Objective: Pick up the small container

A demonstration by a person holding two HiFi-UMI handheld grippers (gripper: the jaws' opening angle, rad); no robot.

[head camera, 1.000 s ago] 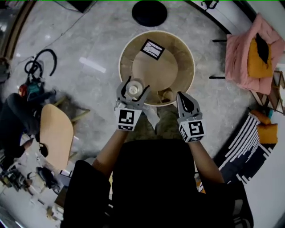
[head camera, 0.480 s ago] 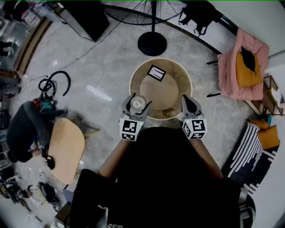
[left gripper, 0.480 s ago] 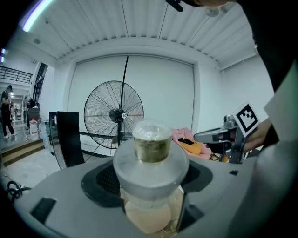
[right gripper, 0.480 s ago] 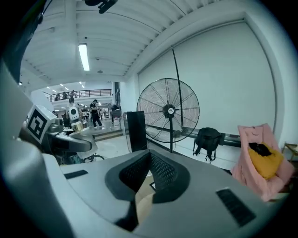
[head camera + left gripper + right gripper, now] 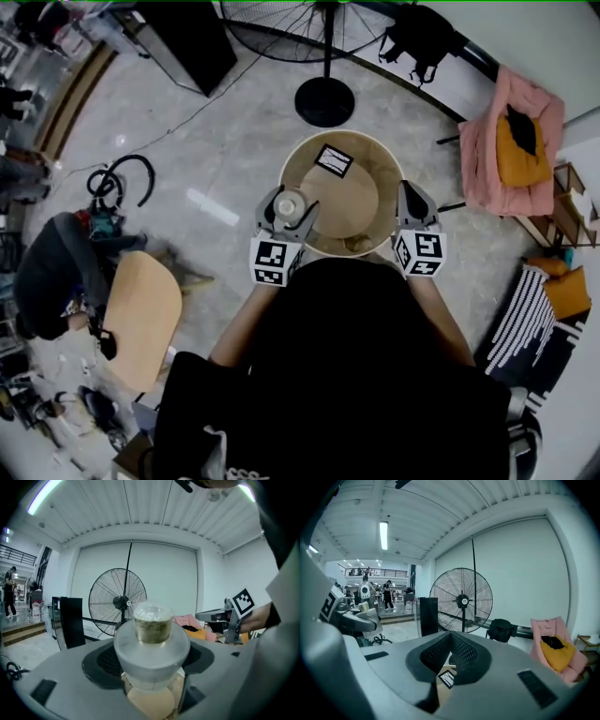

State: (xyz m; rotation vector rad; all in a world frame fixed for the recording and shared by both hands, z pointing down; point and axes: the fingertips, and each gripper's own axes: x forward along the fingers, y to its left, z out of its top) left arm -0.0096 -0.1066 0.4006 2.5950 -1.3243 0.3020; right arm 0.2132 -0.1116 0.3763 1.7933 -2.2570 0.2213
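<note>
A standing fan (image 5: 323, 98) rose beyond the round wooden worktop (image 5: 361, 202). Over the worktop's left edge, the left hand-held gripper (image 5: 289, 202) was clamped on the small container (image 5: 153, 620), a clear lidded tub with greenish contents, held upright. By the right edge, the right hand-held gripper (image 5: 411, 195) had its jaws together, with nothing between them. A marker card (image 5: 333, 160) lay on the worktop's far side.
</note>
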